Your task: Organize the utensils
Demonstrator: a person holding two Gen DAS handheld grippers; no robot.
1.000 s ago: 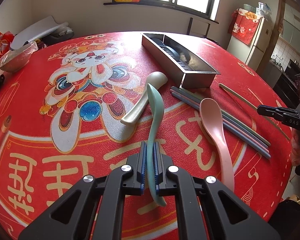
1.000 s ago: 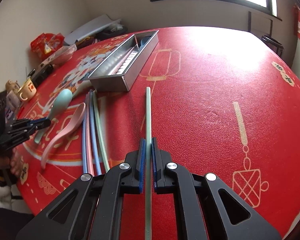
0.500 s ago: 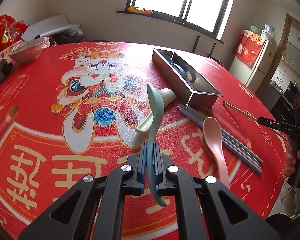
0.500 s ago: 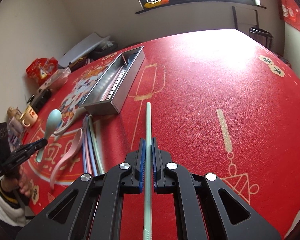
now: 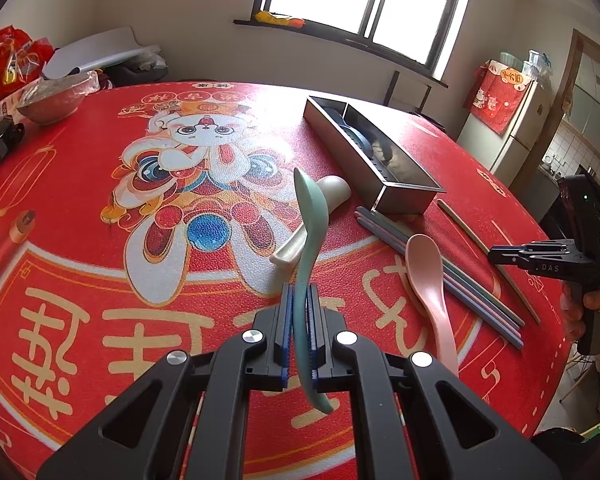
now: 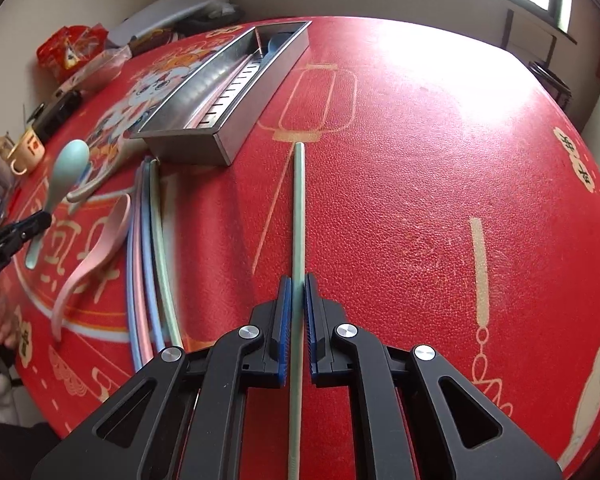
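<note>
My left gripper (image 5: pixel 300 292) is shut on the handle of a teal spoon (image 5: pixel 310 216), which is off the table with its bowl up and forward. The right wrist view shows that spoon (image 6: pixel 66 164) at the left. My right gripper (image 6: pixel 297 280) has a pale green chopstick (image 6: pixel 299 208) between its pads. The jaws are just opening, with the pads still against it. The chopstick points toward the metal utensil tray (image 6: pixel 180 146). The left wrist view shows the right gripper (image 5: pixel 496 254) low over the chopstick (image 5: pixel 460 222), right of the tray (image 5: pixel 404 192).
A cream spoon (image 5: pixel 332 192), a pink spoon (image 5: pixel 426 264) and three coloured chopsticks (image 6: pixel 148 240) lie in front of the tray. A bowl (image 5: pixel 50 100) and snack bags (image 5: pixel 4 64) stand at the far left edge. Mugs (image 6: pixel 26 152) and a black device (image 6: pixel 56 114) stand nearby.
The right gripper has tipped further down and shifted, so the tray looks larger and closer, with the chopstick still between the pads. The left gripper keeps the teal spoon, turned slightly.
</note>
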